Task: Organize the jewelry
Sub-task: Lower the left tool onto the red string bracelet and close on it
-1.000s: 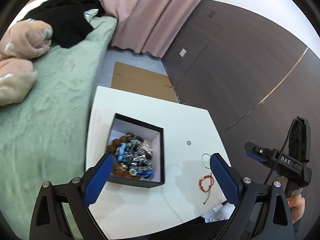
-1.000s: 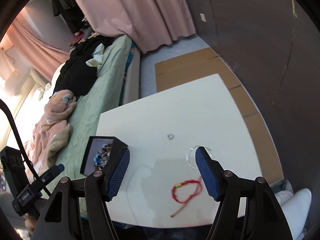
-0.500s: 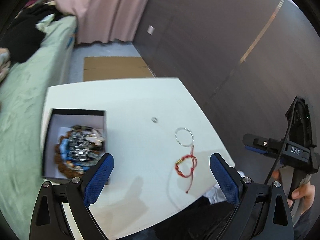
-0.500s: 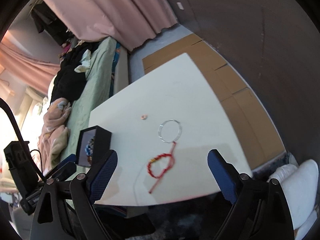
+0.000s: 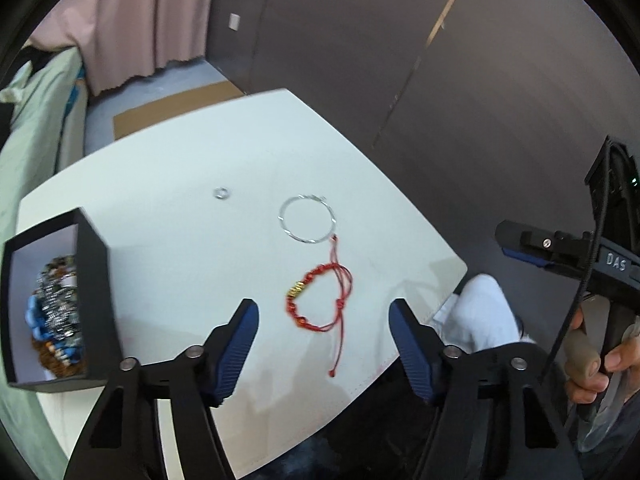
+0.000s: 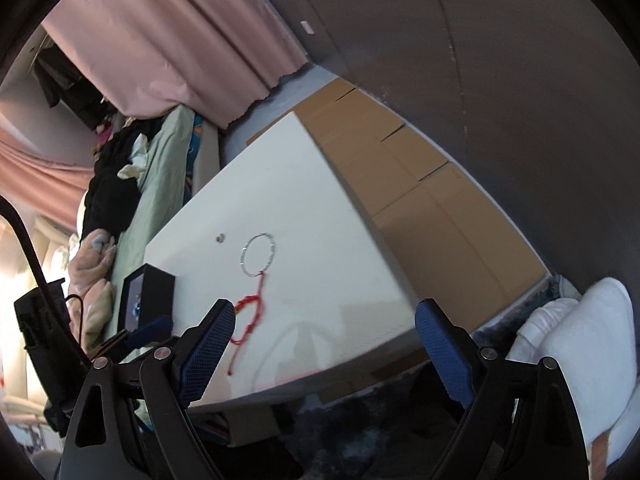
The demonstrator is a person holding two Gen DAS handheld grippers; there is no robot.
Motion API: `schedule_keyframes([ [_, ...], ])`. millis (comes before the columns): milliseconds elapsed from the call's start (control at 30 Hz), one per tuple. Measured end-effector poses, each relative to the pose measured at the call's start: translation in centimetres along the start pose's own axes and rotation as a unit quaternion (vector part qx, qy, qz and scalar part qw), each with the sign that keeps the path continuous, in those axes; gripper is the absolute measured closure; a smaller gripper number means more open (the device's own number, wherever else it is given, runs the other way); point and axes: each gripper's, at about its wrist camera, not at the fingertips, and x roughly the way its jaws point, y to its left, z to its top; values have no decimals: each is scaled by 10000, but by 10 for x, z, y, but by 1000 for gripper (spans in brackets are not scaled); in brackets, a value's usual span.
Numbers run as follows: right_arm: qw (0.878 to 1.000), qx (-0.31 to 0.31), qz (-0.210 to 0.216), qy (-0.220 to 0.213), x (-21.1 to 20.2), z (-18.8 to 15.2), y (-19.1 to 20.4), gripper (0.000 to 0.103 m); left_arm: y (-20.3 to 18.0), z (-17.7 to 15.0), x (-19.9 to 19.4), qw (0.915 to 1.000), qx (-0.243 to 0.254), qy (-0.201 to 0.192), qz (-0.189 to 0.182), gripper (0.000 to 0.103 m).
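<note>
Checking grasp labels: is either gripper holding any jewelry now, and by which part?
Nothing is held. The left gripper, jaws just narrowing, frames the red bracelet without touching it; the right gripper is open and empty.

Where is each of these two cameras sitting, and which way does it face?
Left wrist view: rides the left gripper, looking down along its open fingers at the red bracelet on the white table; the right gripper and the hand holding it show at right.
Right wrist view: rides the right gripper, facing down across the table toward the bed; part of the left gripper shows at lower left.
Shared: table, red bracelet, silver bangle, small ring, black box.
</note>
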Motion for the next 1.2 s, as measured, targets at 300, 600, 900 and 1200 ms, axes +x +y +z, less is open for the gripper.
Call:
schedule_keyframes([
  [300, 9997, -118, -69, -191, 1, -11, -18, 11, -22, -1, 42, 9980, 489, 398, 70, 45],
  [600, 9999, -139, 47, -3, 11, -10, -18, 11, -33, -1, 67, 9945, 794, 564, 395, 52],
  [900, 9998, -32, 88, 160, 23, -3, -16, 11, -21, 5, 59, 9948, 622, 601, 532, 97],
  [1200, 9991, -158, 256, 291, 39, 12, 3, 13, 3, 15, 25, 9984, 259, 240, 442, 97],
])
